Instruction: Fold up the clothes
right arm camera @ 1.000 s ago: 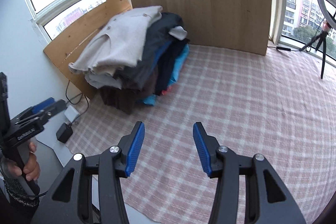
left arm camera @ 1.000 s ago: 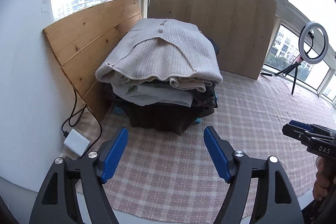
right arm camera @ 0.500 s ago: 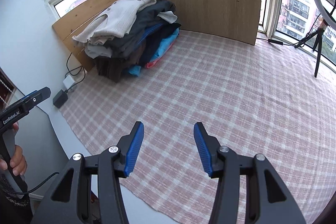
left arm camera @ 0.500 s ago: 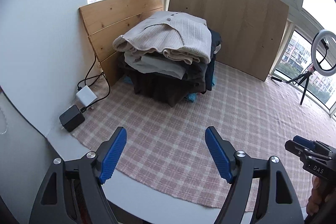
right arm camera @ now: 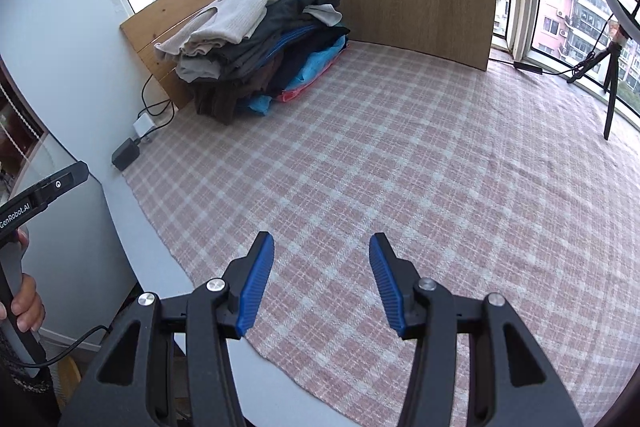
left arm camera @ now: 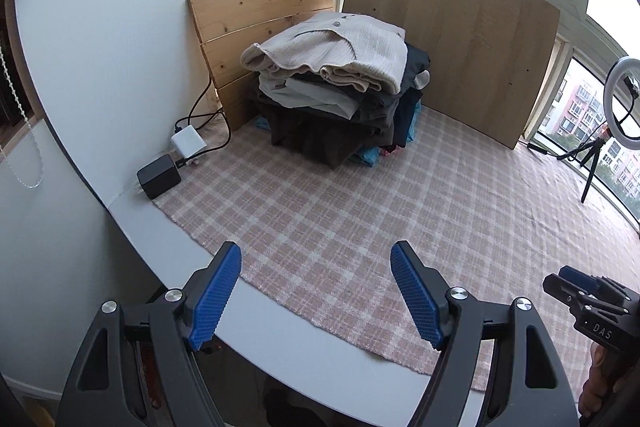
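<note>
While both tools hang open and empty, left tool and right tool sit well short of the clothes pile across the checked cloth.

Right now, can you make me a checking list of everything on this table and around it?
Surface: pink checked cloth covers a white table; middle bare.
Job's things: clothes pile at the far corner, beige knit sweater on top.
Clutter: white charger and black adapter beside the pile.
Grippers: left gripper and right gripper both open, holding nothing.
Cables: black cables run from the charger.
Surroundings: wooden boards, windows, ring light on a tripod.
</note>
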### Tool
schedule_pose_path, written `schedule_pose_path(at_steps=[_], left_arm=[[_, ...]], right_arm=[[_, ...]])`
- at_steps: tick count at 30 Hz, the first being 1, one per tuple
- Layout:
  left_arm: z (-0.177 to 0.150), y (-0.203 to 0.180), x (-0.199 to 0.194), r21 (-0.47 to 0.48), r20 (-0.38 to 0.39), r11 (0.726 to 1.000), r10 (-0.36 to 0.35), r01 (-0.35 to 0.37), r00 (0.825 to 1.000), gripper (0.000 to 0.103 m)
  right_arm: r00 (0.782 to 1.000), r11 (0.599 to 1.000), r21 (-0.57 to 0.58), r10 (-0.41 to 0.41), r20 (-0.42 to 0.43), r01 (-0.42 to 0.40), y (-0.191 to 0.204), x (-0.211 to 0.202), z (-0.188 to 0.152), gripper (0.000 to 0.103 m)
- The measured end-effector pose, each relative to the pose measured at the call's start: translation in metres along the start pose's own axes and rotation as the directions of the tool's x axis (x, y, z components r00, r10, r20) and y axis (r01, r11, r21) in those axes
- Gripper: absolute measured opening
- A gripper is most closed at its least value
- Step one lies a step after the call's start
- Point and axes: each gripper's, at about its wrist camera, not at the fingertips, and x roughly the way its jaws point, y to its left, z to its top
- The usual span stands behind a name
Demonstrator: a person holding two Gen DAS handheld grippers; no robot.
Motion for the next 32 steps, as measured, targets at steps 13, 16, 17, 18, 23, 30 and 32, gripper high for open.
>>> schedule_pose_path(at_steps=[13,16,17,18,23,30,32], left_arm=[[0.000,-0.010,-0.013,-0.016,0.023,1.000,0.009,-0.009,1.000,0.075],[0.001,-0.012,-0.014,-0.015,0.025,1.000,0.010,-0.010,1.000,0.076],[0.001,-0.012,-0.014,-0.016,0.025,1.000,0.011,-0.010,1.000,0.076],[0.002,-0.012,-0.014,-0.019,0.024,1.000,0.011,-0.010,1.000,0.076],[0.002,-0.012,-0.016,-0.022,0.038,1.000,0.019,-0.018,0.999,0.076],[0.003,-0.013,-0.018,0.000,0.056,0.999,0.032,-0.032,0.998,0.076],[0.003,-0.014,-0.017,0.002,0.054,0.999,0.036,-0.036,0.998,0.076]], right_arm=[[1.000,1.000,-0.019,0.018,0.003,-0.018,-0.010,-0.007,-0.005,0.050],[1.000,1.000,-0.014,0.020,0.004,-0.020,-0.013,-0.009,-0.005,0.050],[1.000,1.000,-0.014,0.020,0.004,-0.020,-0.013,-0.009,-0.004,0.050],[1.000,1.000,-0.014,0.019,0.005,-0.019,-0.014,-0.009,-0.004,0.050],[1.000,1.000,-0.011,0.018,0.005,-0.018,-0.014,-0.009,-0.004,0.050],[1.000,1.000,-0.013,0.021,0.002,-0.021,-0.013,-0.006,-0.002,0.050],[1.000,1.000,-0.014,0.020,-0.001,-0.020,-0.012,-0.004,-0.002,0.050]])
